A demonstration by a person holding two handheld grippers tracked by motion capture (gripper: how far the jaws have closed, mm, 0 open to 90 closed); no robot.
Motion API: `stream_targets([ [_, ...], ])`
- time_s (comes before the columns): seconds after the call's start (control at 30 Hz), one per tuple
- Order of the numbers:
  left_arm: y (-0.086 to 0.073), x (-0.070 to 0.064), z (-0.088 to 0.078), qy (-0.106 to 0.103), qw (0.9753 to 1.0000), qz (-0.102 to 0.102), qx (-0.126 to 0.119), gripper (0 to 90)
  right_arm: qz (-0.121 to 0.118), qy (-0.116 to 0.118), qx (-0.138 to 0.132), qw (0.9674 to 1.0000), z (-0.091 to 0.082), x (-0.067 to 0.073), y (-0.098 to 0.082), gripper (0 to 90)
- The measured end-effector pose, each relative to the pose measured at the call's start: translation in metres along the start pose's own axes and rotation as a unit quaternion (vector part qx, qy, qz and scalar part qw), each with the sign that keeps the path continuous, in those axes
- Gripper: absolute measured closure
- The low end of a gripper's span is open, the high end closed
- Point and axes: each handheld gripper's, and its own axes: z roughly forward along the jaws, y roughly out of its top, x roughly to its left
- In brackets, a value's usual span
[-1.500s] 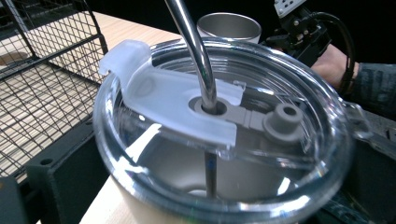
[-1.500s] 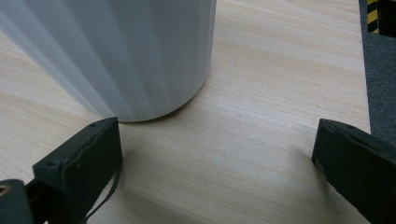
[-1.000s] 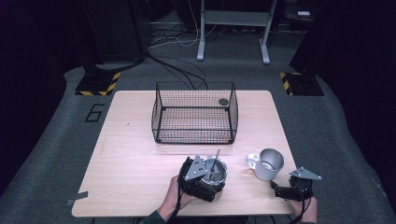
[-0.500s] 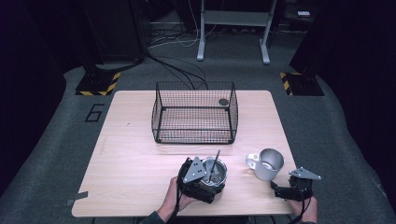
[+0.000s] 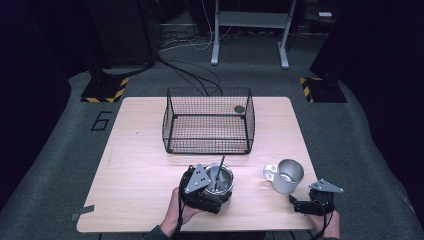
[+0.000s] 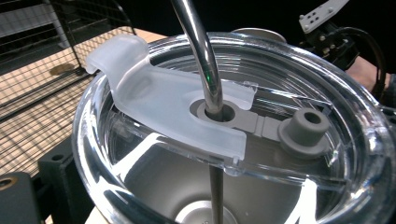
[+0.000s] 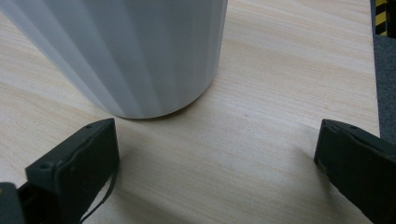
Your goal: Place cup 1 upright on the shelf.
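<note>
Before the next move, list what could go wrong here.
1. The metal straw stands loose through the tumbler's clear lid; tilting could swing it or lift the lid.
2. The tumbler sits near the table's front edge, so a slip could send it off.
3. The right gripper, jaws wide open, lies low beside the steel mug and could shove it.

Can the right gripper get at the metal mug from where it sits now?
Probably yes: the right gripper is open, the metal mug stands just ahead of its jaws, and bare table lies between.
</note>
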Motion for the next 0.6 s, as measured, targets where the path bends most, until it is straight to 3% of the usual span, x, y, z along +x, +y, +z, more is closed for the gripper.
stream_targets([
  [0.43,0.002,0.022,-0.019,0.032,0.9995,-0.005,-0.003,3.7,-0.015,0.016,0.0,0.9998,0.0,0.001,0.0,0.0],
  [0.6,0.001,0.031,-0.026,0.042,0.999,-0.017,-0.006,3.7,-0.016,0.016,0.0,0.9997,0.0,0.001,0.0,0.0],
])
